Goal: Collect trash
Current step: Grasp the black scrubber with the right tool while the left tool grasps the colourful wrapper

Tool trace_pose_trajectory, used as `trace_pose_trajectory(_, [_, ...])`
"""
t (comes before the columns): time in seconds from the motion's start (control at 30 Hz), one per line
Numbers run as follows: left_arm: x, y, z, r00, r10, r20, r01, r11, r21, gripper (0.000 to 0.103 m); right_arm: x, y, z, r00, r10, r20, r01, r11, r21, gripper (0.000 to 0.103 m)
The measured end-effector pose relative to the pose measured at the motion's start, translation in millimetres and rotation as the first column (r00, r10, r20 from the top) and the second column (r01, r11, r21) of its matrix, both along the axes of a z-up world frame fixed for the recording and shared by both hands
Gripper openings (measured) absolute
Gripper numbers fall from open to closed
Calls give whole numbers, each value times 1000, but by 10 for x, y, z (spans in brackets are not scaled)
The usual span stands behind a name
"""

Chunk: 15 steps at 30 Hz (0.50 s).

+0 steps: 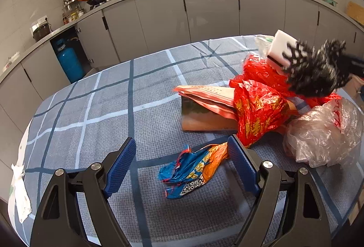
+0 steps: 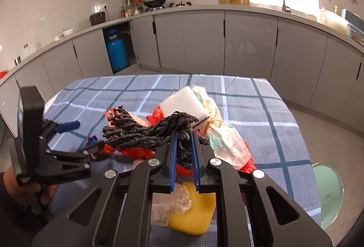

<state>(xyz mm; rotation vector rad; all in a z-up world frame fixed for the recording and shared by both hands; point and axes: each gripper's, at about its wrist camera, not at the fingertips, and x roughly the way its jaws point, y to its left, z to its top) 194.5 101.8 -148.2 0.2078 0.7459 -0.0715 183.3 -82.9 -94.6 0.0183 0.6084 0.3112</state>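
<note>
Table covered with a blue-grey checked cloth [image 1: 95, 110]; trash scattered over its right half as seen from the left wrist. Left gripper [image 1: 182, 151]: jaws spread wide, nothing between the pads, poised just above one crumpled blue-and-orange wrapper [image 1: 193, 172]. The wrapper lies flat on the cloth, long axis running from lower left to upper right in that view, orange end toward the right pad. Right gripper [image 2: 183, 140]: jaws drawn nearly together, pinching one black mesh net [image 2: 159, 131]. The net is held clear of the cloth; its long axis runs roughly level across the right wrist view, free end trailing to the left, frayed strands fanning out. Beyond the net, one white foam block [image 2: 184, 101] sits tilted on the pile. Beneath and around it: one red plastic bag with gold print [image 1: 257, 101], one flattened orange paper bag [image 1: 204, 97] whose mouth points left in the left wrist view, one clear crumpled plastic bag [image 1: 323, 133], and one pale printed bag [image 2: 225, 138]. One yellow sponge [image 2: 195, 213] lies just under the right gripper, a scrap of clear film [image 2: 170, 201] touching it. Person's hand [image 2: 13, 188] grips the left tool handle. One blue gas cylinder [image 2: 117, 51] stands in an open cabinet bay.
</note>
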Motion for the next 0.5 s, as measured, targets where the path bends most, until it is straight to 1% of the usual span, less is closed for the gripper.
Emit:
trace_pose_trajectory(0.17, [64,-91,-19,1000,-24,-19,24,1000,-10,81,-20,-31,42,1000,-7,13,7,1000,15,13])
trace_pose_trajectory(0.33, [4,-131,87,998,-55,-10,55,998,-30,81,-65,-73,42,1000,-19,15,18,999,26,13])
trace_pose_trajectory(0.5, [-69,-235,81,995,-100,-12,100,995,-15,81,-83,-140,20,999,-40,13,39,998,45,13])
